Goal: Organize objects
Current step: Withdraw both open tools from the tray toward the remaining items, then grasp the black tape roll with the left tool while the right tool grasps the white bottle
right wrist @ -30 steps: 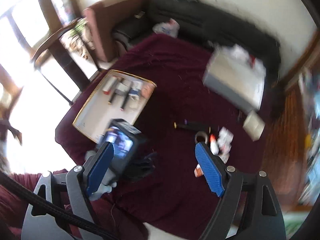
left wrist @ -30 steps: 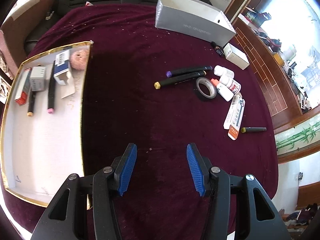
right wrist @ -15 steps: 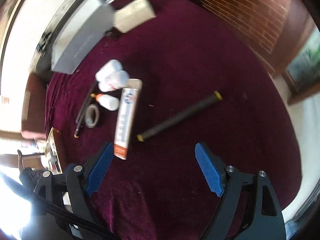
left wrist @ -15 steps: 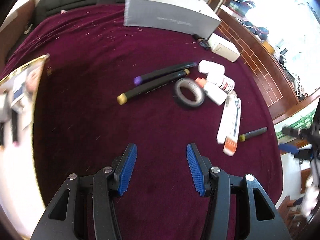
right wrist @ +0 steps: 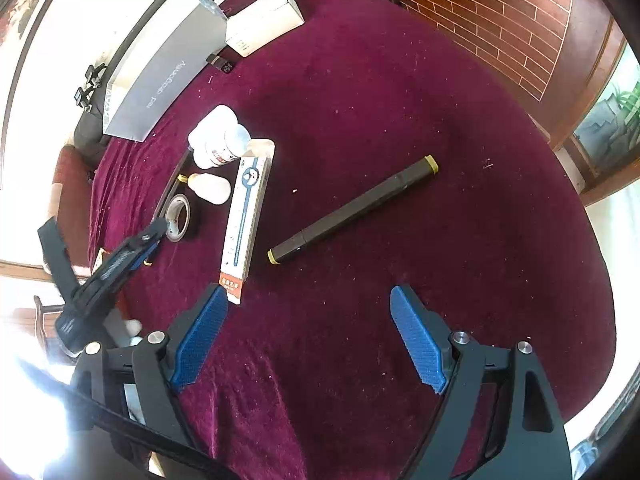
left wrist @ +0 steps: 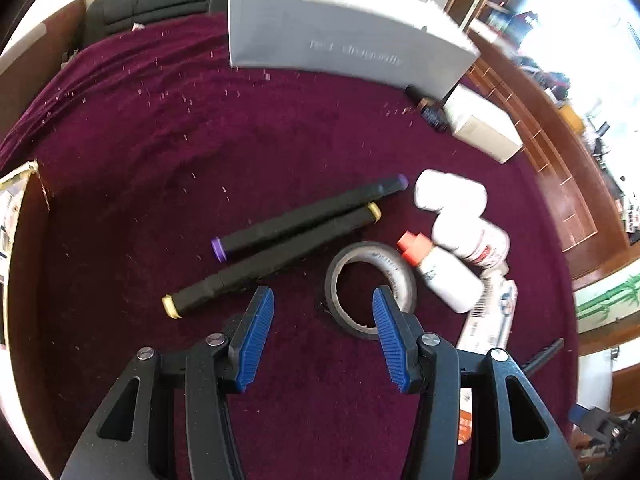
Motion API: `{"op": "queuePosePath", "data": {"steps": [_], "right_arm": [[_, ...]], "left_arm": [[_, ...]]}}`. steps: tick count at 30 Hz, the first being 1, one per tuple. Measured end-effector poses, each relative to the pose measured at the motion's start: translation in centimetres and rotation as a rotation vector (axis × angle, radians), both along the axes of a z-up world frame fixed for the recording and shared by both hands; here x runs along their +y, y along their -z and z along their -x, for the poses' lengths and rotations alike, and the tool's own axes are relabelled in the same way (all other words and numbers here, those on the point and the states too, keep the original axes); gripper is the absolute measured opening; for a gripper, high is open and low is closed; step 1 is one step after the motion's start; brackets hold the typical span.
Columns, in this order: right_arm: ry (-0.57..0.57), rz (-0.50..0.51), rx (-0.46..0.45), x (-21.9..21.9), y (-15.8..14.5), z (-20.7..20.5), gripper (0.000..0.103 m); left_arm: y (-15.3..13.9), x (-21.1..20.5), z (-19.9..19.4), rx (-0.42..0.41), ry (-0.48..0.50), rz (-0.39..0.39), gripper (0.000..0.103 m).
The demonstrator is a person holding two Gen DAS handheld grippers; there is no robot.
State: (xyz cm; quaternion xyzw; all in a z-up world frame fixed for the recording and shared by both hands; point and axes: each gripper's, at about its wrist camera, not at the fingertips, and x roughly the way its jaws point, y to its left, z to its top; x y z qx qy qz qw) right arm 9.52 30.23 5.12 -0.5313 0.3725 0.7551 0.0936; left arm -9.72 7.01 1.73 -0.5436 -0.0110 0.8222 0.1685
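At the table's left edge, only a corner of the gold-rimmed tray (left wrist: 24, 184) shows, its contents unreadable. The left tool (left wrist: 320, 336), open and empty, hovers by the tape roll (left wrist: 370, 288) and gold-capped marker (left wrist: 272, 260). The right tool (right wrist: 316, 336) gapes empty; the yellow-capped marker (right wrist: 352, 210) lies diagonally just ahead.

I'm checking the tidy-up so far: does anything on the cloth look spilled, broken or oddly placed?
Nothing spilled or broken. One yellow-capped marker lies alone, apart from the two markers beside the tape roll.
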Motion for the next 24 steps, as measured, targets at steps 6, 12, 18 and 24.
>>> {"op": "queuePosePath", "data": {"steps": [6, 12, 18, 24], "right_arm": [[0.005, -0.011, -0.011, 0.0, 0.3, -0.4, 0.084], [-0.035, -0.032, -0.017, -0.6, 0.4, 0.1, 0.084], [-0.098, -0.054, 0.02, -1.2, -0.5, 1.4, 0.084], [-0.207, -0.109, 0.062, -3.4, -1.0, 4.8, 0.084]], "left_arm": [[0.9, 2.3, -0.5, 0.035, 0.054, 0.104, 0.012], [0.3, -1.7, -3.6, 0.009, 0.123, 0.133, 0.008], [0.2, -6.8, -7.9, -0.031, 0.131, 0.13, 0.008], [0.5, -5.3, -9.0, 0.047, 0.145, 0.147, 0.034]]}}
